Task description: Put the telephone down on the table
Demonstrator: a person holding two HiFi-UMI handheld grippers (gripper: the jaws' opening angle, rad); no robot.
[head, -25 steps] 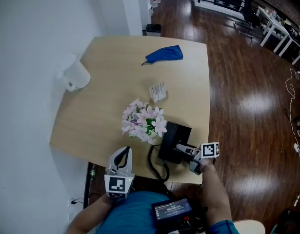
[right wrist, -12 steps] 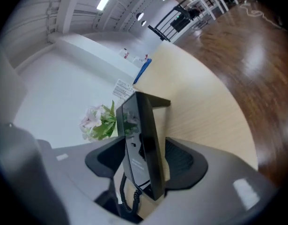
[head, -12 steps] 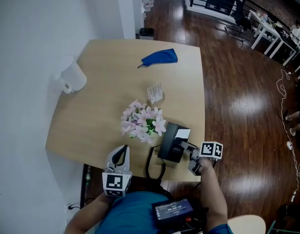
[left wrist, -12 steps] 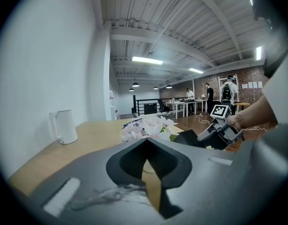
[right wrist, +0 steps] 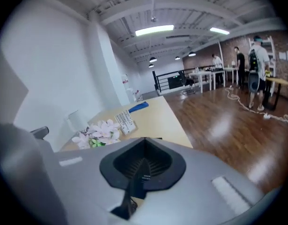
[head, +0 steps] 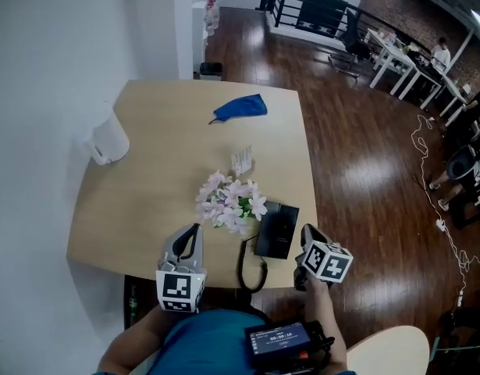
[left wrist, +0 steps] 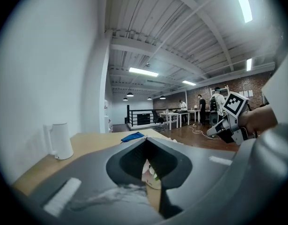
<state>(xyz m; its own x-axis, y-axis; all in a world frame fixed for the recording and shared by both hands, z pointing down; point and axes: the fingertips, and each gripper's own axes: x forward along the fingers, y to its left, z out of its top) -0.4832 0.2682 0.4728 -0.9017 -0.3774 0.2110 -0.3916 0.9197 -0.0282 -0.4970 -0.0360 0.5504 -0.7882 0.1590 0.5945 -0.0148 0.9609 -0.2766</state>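
While left tool (left wrist: pixel 146 142) and just-closed right tool (right wrist: pixel 144 141) sit pressed together, empty, the black telephone (head: pixel 277 229) lies flat.

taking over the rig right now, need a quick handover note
Left gripper: shut, empty, over the near edge of the table, left of the flowers.
Right gripper: jaws have just closed with nothing between them; clear of the telephone, just off its near right corner.
Telephone: lying flat on the table right of the flowers, cord curling toward the near edge.
Done: telephone down and released.
Left: nothing visible.
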